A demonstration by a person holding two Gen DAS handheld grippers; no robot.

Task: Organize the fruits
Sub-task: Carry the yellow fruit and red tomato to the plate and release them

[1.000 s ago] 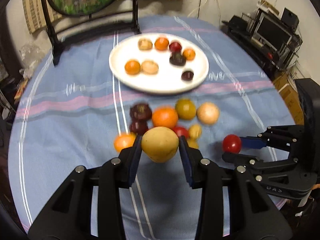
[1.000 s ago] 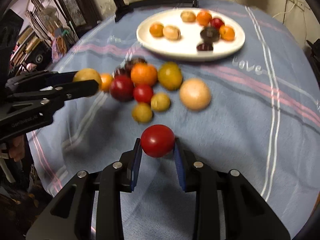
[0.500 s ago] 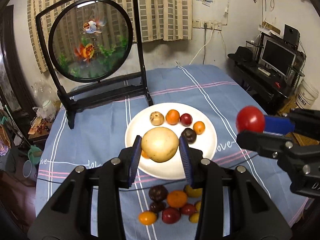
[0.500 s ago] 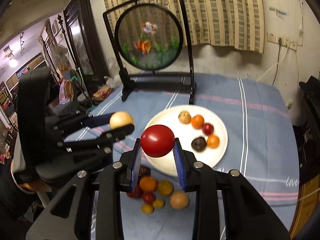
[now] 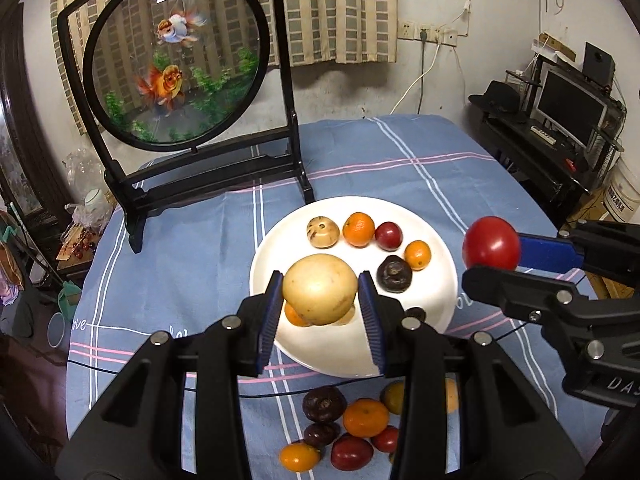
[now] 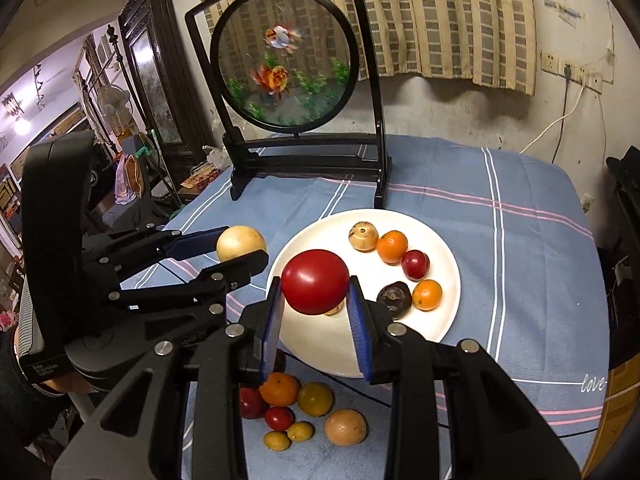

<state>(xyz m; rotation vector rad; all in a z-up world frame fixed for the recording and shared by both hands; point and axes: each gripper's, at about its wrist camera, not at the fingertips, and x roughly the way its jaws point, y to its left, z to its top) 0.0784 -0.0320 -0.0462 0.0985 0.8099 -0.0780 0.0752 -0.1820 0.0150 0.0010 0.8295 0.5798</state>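
My left gripper (image 5: 319, 300) is shut on a pale yellow round fruit (image 5: 319, 289), held in the air over the near edge of the white plate (image 5: 276, 252). My right gripper (image 6: 315, 292) is shut on a red tomato (image 6: 315, 282), also above the plate (image 6: 448, 320). In the left wrist view the right gripper (image 5: 494, 254) shows at the right with the tomato (image 5: 491, 242). The left gripper (image 6: 240, 250) with the yellow fruit (image 6: 241, 243) appears at the left of the right wrist view. Several fruits lie on the plate, among them an orange (image 5: 359, 229) and a dark plum (image 5: 394, 273).
A pile of loose fruit (image 5: 344, 428) lies on the blue striped cloth (image 5: 180, 264) in front of the plate, also seen as the pile (image 6: 304, 404). A black-framed round goldfish screen (image 5: 176, 68) stands behind the plate. A desk with a monitor (image 5: 572, 104) stands at the right.
Both grippers rose from the cloth beside the fruit pile, each carrying its fruit, and moved forward over the plate. The pile has dropped toward the bottom of both views.
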